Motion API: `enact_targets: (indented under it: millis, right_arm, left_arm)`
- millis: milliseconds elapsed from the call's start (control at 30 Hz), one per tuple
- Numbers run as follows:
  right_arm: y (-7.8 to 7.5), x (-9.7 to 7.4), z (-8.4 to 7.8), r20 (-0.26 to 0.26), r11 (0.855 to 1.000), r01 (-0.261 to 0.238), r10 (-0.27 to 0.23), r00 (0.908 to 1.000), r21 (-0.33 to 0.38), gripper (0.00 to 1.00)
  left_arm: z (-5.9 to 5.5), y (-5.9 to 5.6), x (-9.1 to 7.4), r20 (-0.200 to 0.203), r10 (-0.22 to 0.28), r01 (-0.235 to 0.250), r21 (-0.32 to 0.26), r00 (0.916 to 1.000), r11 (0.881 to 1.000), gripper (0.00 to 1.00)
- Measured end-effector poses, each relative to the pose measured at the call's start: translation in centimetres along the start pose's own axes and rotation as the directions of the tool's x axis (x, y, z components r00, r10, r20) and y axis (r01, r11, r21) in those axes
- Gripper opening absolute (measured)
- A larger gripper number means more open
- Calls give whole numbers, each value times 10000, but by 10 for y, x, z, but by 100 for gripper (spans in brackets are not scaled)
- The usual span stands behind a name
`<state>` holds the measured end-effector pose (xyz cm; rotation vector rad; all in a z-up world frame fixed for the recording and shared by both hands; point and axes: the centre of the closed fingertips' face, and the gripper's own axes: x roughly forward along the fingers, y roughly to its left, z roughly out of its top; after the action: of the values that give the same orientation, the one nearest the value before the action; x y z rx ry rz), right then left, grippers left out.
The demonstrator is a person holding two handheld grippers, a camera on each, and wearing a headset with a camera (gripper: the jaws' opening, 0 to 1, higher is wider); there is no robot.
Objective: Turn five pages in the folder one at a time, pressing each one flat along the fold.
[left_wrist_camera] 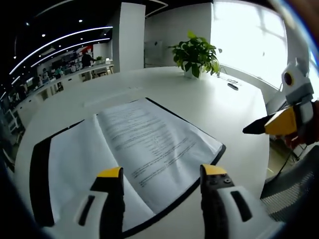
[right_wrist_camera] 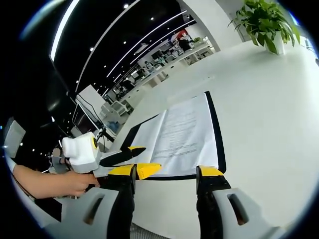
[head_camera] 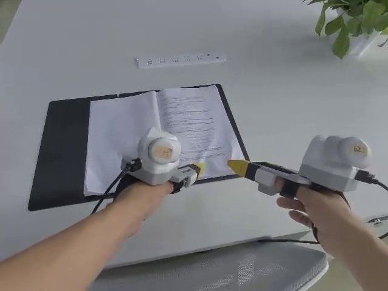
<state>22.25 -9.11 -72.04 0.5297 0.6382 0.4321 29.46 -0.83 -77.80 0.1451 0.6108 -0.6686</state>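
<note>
A black folder (head_camera: 60,151) lies open on the white table. A blank sheet (head_camera: 118,133) lies on its left side and a printed page (head_camera: 194,121) on its right, both flat. My left gripper (head_camera: 195,171) hovers over the folder's near edge, open and holding nothing. In the left gripper view its yellow-tipped jaws (left_wrist_camera: 162,173) frame the printed page (left_wrist_camera: 149,144). My right gripper (head_camera: 237,167) sits just off the folder's near right corner, pointing left. The right gripper view shows it open (right_wrist_camera: 164,172) and empty, with the folder (right_wrist_camera: 215,134) ahead and the left gripper (right_wrist_camera: 82,152) at the left.
A white power strip (head_camera: 180,59) lies beyond the folder. A potted plant (head_camera: 351,21) stands at the far right corner. A grey mesh chair back (head_camera: 242,267) is at the near table edge. Black cables trail from both grippers.
</note>
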Motion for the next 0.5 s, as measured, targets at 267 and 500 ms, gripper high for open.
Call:
enact_targets:
  millis: [267, 500]
  right_arm:
    - [-14, 5, 3, 265, 10000, 72, -71, 9996, -26, 45]
    - [-20, 5, 3, 342, 9999, 147, -149, 9993, 58, 43]
  left_arm:
    - [9, -12, 29, 437, 144, -156, 267, 9989, 9995, 66]
    - [1, -13, 46, 197, 678, -688, 554, 9975, 9961, 73]
